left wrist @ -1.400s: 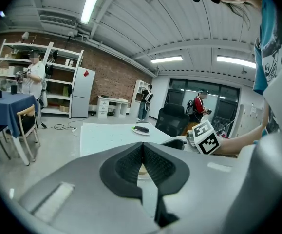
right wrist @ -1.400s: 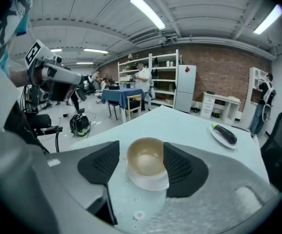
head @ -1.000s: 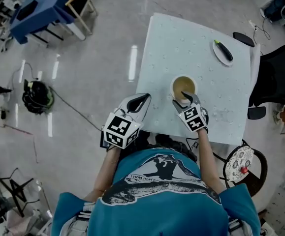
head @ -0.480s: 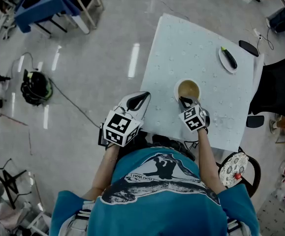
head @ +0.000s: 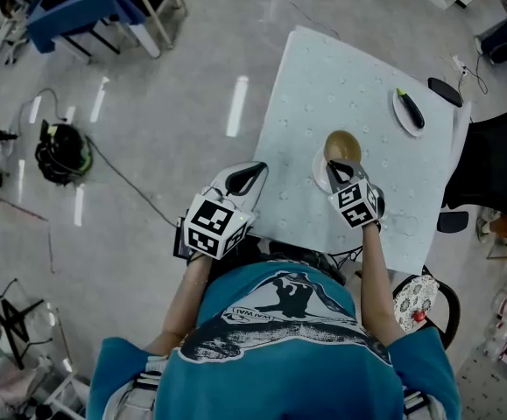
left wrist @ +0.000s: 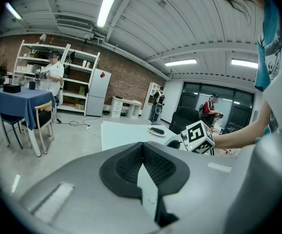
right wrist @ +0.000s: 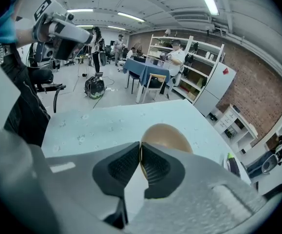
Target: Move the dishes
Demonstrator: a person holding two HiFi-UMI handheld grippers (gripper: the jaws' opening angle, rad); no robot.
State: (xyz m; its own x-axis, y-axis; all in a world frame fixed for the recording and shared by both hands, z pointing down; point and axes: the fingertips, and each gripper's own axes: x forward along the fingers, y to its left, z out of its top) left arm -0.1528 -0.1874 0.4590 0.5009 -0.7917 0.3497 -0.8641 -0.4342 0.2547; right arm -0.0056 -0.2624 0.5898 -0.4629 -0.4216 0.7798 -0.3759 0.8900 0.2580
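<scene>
A tan bowl (head: 342, 145) is tipped up on the pale blue table (head: 349, 68), with a white edge showing under its near left side. My right gripper (head: 339, 170) has just been closing and is shut on the bowl's near rim. In the right gripper view the rim sits between the pads (right wrist: 153, 165) and the bowl (right wrist: 166, 134) bulges beyond them. My left gripper (head: 240, 182) hangs off the table's near left corner, shut with nothing in it (left wrist: 141, 152). A white plate (head: 405, 116) with a dark vegetable lies at the far right.
A black flat object (head: 446, 92) lies at the table's far right corner. A black chair (head: 489, 160) stands right of the table, and a round patterned stool (head: 421, 294) is near my right elbow. A blue-clothed table (head: 78, 11) and chair stand far left.
The right gripper's jaws went from open around the bowl's rim to shut on it. The bowl has tipped up and shifted slightly right. The left gripper stayed in place.
</scene>
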